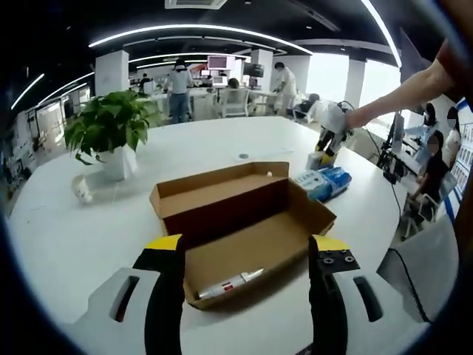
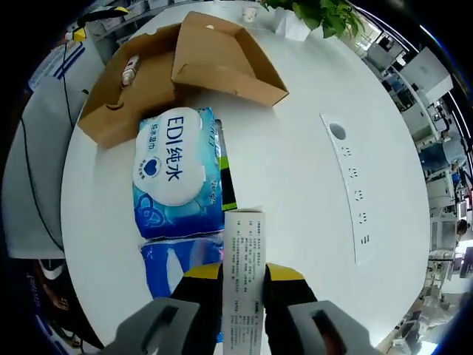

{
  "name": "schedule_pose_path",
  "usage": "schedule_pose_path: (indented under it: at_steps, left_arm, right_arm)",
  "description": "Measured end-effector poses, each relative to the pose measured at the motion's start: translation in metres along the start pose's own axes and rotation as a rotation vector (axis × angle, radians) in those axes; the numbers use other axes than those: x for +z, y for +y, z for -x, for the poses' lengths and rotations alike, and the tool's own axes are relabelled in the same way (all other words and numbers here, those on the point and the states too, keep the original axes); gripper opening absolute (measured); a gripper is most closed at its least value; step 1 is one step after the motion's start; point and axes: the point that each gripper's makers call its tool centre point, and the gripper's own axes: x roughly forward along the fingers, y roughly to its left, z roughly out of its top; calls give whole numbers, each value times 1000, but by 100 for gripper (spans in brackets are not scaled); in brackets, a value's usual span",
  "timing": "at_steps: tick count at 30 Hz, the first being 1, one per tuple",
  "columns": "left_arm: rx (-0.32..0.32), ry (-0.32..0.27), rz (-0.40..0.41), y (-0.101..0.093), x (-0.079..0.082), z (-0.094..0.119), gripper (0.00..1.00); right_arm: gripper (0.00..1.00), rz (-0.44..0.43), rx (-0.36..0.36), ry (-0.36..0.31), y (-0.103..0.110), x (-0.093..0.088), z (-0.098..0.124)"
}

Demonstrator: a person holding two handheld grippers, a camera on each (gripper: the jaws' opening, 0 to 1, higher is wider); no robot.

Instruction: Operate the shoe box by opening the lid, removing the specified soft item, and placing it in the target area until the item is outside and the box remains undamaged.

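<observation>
Cardboard shoe box [image 1: 244,229] lies open on the white table [image 2: 310,170] with 1 tube [image 1: 229,282] inside, while the right gripper [image 2: 242,285] pinches a printed carton [image 2: 244,274] beside blue wipe packs [image 2: 177,170], apparently setting it down; left gripper [image 1: 247,255] spread wide; carton's text unreadable.

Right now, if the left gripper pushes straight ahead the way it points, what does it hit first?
Most likely the open shoe box: the left gripper straddles its near end, where a tube lies inside. Depth is hard to judge.
</observation>
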Motion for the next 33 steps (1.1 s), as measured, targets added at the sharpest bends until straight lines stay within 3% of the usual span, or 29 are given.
schedule_pose_path:
  at_steps: [19,33]
  left_arm:
    - [16,24,11,0,-6,-4,68]
    - [35,28,18,1,-7,2,68]
  right_arm:
    - [17,90,23,35,1,-5,-24]
    - [17,89,38,48,-1,-12,-29]
